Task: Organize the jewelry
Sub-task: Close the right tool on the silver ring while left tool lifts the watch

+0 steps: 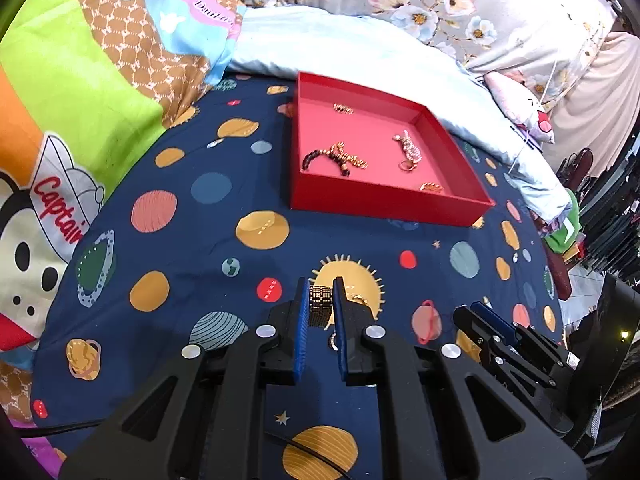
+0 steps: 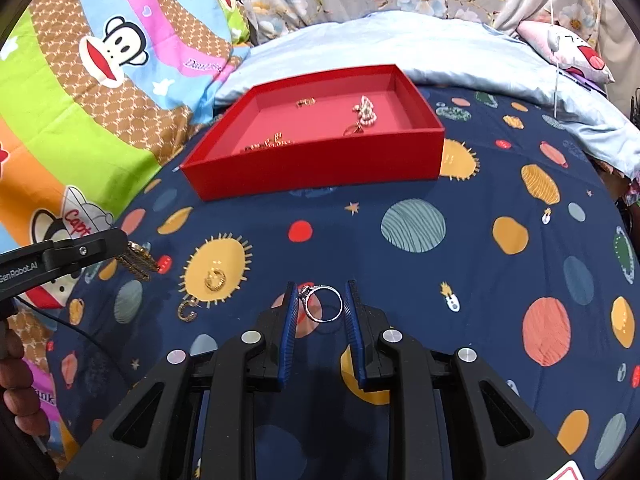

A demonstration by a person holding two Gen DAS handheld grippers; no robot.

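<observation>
My left tongs (image 1: 321, 300) pinch a gold mesh band (image 1: 321, 306); my right tongs (image 2: 322, 300) clasp a silver stone-set ring (image 2: 323, 303). Ahead of both sits the red cardboard tray (image 2: 320, 168) holding jewelry.

"Captain" stands on the cartoon quilt (image 1: 60, 208); "GenRobot.AI" on the left hand-held gripper (image 2: 120, 250).
</observation>
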